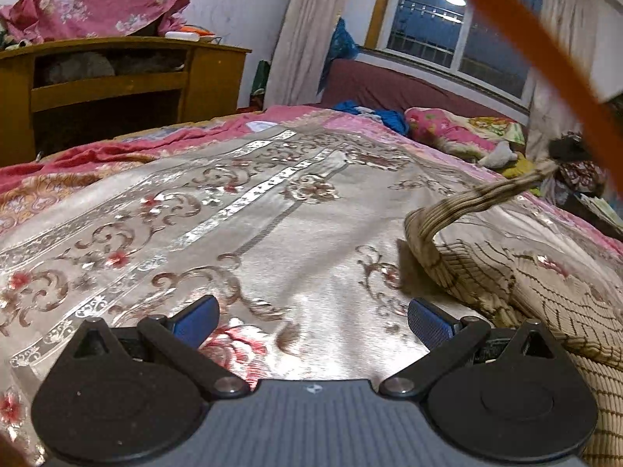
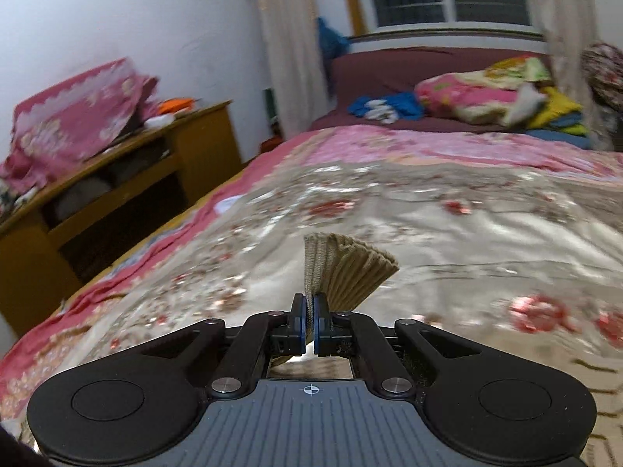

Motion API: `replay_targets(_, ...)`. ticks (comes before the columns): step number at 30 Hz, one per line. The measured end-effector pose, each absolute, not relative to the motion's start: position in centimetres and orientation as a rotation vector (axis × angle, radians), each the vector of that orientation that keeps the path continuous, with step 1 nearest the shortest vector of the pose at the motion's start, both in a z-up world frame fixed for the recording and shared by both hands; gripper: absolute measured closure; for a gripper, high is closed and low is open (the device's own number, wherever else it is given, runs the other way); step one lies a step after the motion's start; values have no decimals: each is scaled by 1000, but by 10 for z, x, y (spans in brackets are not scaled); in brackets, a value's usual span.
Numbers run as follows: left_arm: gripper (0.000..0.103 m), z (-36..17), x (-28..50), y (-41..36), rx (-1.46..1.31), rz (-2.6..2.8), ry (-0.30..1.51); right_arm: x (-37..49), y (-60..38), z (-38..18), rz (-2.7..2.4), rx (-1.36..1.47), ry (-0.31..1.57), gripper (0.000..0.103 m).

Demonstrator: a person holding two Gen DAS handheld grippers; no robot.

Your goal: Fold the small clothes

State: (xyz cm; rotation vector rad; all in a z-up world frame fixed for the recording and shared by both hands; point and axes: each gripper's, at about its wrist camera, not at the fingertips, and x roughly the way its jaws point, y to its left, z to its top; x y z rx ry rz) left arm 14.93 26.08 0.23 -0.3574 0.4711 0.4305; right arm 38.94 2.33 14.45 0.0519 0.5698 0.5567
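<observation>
**Right gripper pinches ribbed cuff; left gripper gapes empty over the bedspread**

While the left gripper [image 1: 311, 321] hangs low over the satin bedspread [image 1: 241, 233] with its blue-padded fingers spread wide and nothing between them, the right gripper [image 2: 309, 321] has its two pads pressed together on a fold of tan ribbed knit. That knit belongs to a small beige sweater [image 1: 518, 284] with thin brown grid lines, which lies on the right side of the bed, just right of the left gripper's right finger and apart from it. In the left wrist view a ribbed sleeve [image 1: 467, 200] rises off the garment and stretches up and away to the far right. In the right wrist view the ribbed cuff [image 2: 346, 268] fans out beyond the closed pads, lifted clear of the silvery floral cloth below.

Beyond the bedspread, a pink floral quilt [image 2: 428, 144] covers the far part of the bed. A wooden cabinet [image 1: 117, 81] stands at the far left against the wall, with a pink flowered cloth [image 1: 93, 0] heaped on top. Far right, folded bright blankets [image 2: 494, 89] sit on a maroon sofa [image 2: 389, 70] under the window [image 1: 459, 19]. An orange strap [image 1: 545, 66], blurred, crosses the upper right corner of the left wrist view.
</observation>
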Motion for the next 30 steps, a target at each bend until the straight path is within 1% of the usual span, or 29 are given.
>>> replay_targets(6, 0, 4, 153, 235, -282, 371, 474, 388, -48, 143, 453, 128, 546, 101)
replay_targets(11, 0, 3, 158, 208, -198, 312, 486, 383, -118, 124, 362, 202, 539, 101)
replay_targets(18, 0, 1, 156, 163, -82, 225, 505, 372, -199, 60, 229, 246, 614, 101)
replay_targets(23, 0, -2, 157, 140, -72, 201, 552, 357, -235, 17, 218, 369, 663, 101)
replay_targets(26, 0, 3, 160, 124, -39, 192, 556, 353, -247, 8, 230, 417, 664, 92)
replay_targets(30, 0, 16, 167, 113, -8, 170, 546, 359, -263, 6, 243, 510, 662, 91)
